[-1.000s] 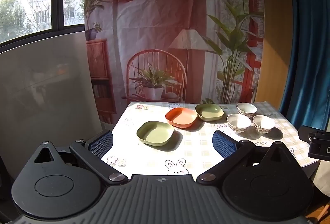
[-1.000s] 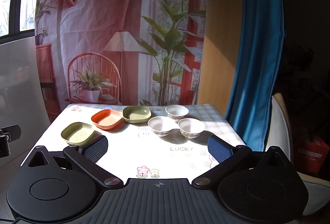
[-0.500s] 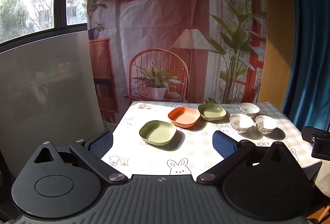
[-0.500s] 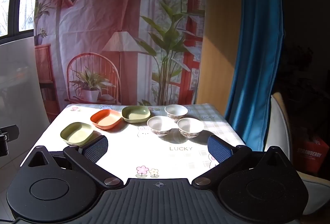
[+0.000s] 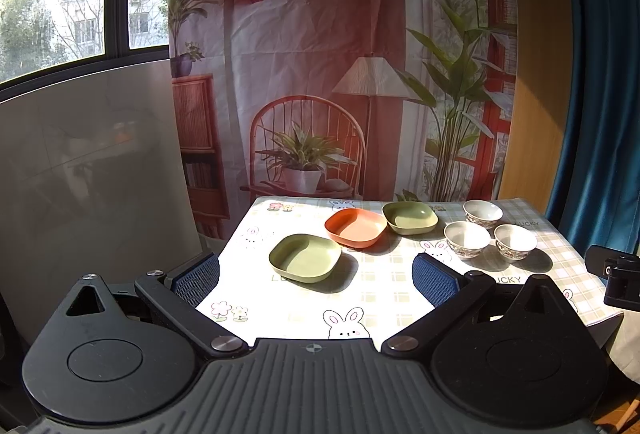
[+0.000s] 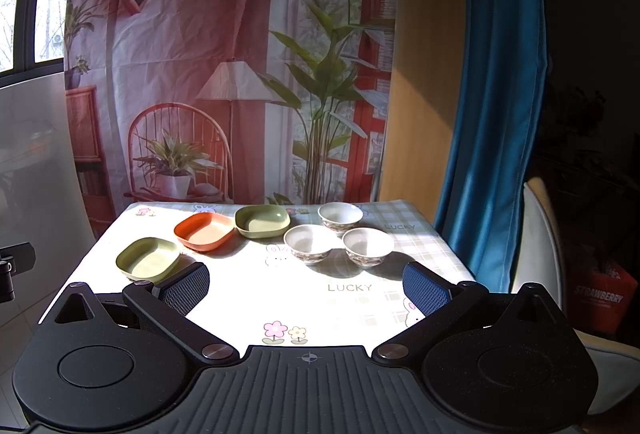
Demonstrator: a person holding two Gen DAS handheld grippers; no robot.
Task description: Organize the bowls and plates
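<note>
The left gripper (image 5: 316, 276) and right gripper (image 6: 306, 286) both hover at the near edge of the table (image 6: 256, 298), jaws spread wide and holding nothing. Just beyond sits the near green plate (image 5: 305, 257), then the orange plate (image 5: 355, 228) and the far green plate (image 5: 410, 218) (the three run diagonally). To their right cluster three white bowls (image 6: 338, 234), close together, all upright.
</note>
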